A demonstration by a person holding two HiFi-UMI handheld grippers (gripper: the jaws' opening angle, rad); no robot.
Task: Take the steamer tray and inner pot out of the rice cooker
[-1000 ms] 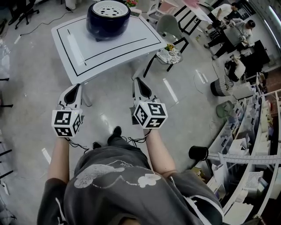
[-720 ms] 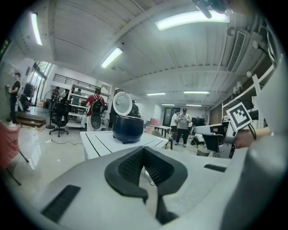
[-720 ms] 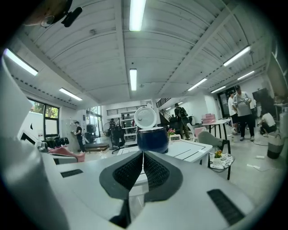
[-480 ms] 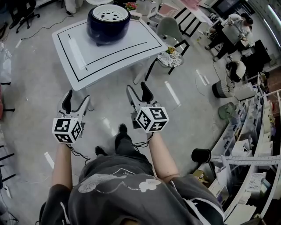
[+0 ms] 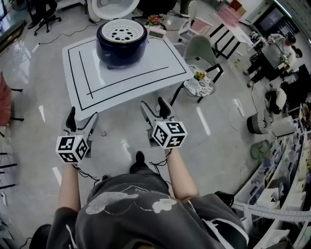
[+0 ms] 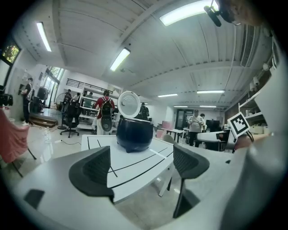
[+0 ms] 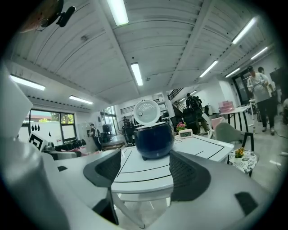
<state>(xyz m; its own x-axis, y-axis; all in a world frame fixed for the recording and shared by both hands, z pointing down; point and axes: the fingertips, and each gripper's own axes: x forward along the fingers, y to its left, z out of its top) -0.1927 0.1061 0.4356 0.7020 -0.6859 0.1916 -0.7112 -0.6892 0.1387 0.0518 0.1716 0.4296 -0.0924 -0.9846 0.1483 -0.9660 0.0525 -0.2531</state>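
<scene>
A dark blue rice cooker (image 5: 121, 43) stands at the far side of a white table (image 5: 146, 68), its white lid (image 5: 112, 6) raised. A white perforated steamer tray (image 5: 121, 33) sits in its top; the inner pot is hidden under it. My left gripper (image 5: 81, 119) and right gripper (image 5: 154, 107) hover short of the table's near edge, well apart from the cooker. Both jaws have just been opening and hold nothing. Between the left gripper (image 6: 140, 166) pads I see the cooker (image 6: 134, 134). It also shows between the right gripper (image 7: 146, 173) pads, the cooker (image 7: 154, 140) centred.
A small clock (image 5: 156, 33) and a flower pot (image 5: 154, 20) stand behind the cooker. A grey chair (image 5: 201, 48) and a small round table (image 5: 199, 83) stand right of the table. People (image 5: 277, 48) work at desks far right. An office chair (image 5: 46, 9) stands back left.
Both grippers have gone from shut to open. The person has stepped toward the table, so both grippers are nearer its front edge.
</scene>
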